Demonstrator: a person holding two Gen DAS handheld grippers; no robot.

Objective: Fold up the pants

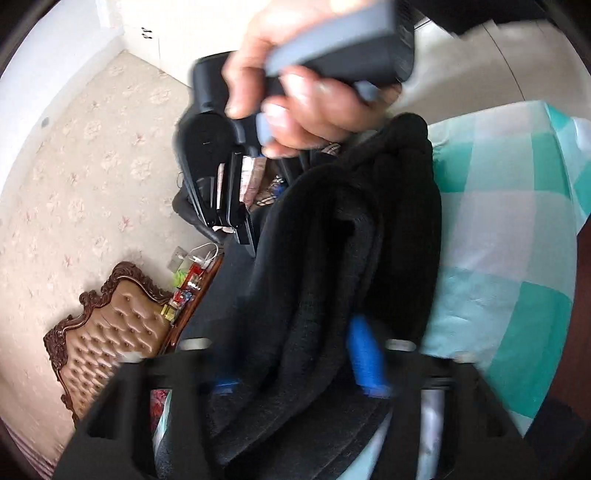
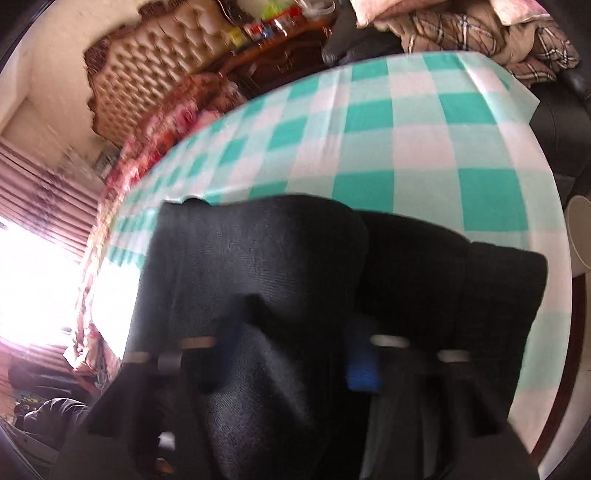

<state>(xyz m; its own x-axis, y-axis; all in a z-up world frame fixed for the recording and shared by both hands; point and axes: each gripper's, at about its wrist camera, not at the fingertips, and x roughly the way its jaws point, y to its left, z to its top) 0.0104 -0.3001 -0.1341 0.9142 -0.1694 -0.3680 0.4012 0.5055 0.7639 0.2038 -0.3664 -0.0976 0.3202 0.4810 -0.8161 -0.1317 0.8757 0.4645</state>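
Both grippers pinch the black pants [image 2: 280, 266]: left gripper [image 1: 295, 373], right gripper [image 2: 280, 365], bunched over the checked sheet [image 2: 406, 140].

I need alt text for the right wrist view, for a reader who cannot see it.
Black pants are bunched between the fingers of the right gripper, which is closed on the fabric, held over a table with a green and white checked cloth. Behind the table are a tufted headboard and plaid bedding.
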